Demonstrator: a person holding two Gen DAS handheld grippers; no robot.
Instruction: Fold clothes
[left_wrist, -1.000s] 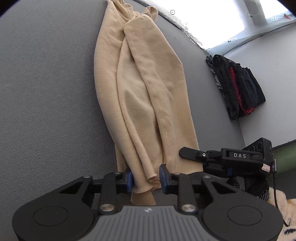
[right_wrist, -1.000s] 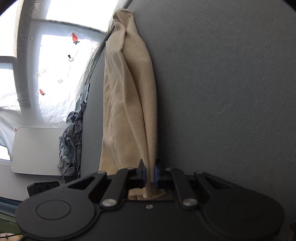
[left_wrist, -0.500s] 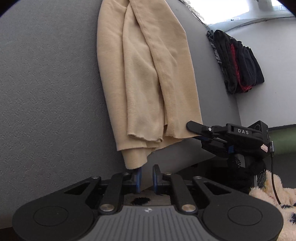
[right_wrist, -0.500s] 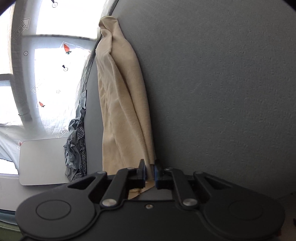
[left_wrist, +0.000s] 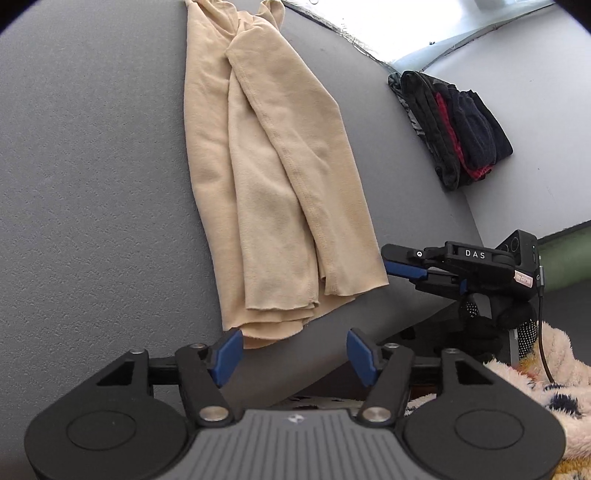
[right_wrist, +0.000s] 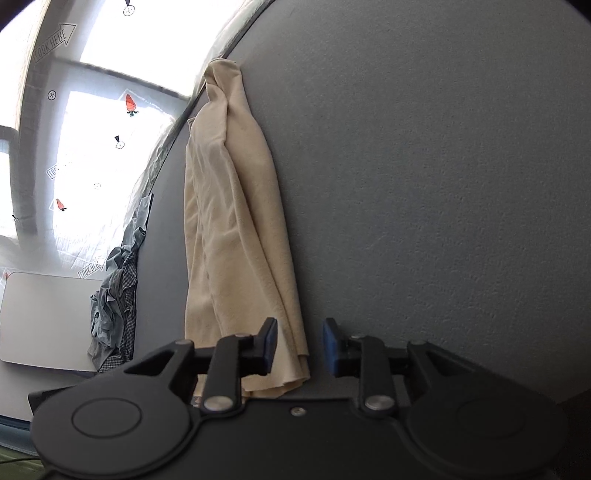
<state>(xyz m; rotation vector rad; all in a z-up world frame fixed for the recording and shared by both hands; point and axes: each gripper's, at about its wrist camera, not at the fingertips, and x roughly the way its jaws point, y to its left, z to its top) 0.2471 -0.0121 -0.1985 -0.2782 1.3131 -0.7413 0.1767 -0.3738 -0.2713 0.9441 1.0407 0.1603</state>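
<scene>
Both hems are now lying free: left hand-held gripper (left_wrist: 293, 354) and right hand-held gripper (right_wrist: 300, 347) are opening, holding nothing (each was pinching cloth a second ago). Beige garment (left_wrist: 273, 177) is resting lengthwise mid-frame on the grey bench (left_wrist: 92, 166), so this fold is likely being finished.

The beige garment (left_wrist: 273, 177) lies lengthwise on the grey table (left_wrist: 92, 184). The left gripper (left_wrist: 295, 356), jaws opening and empty, hovers near its near hem; the right gripper (left_wrist: 406, 264) is at right.
</scene>
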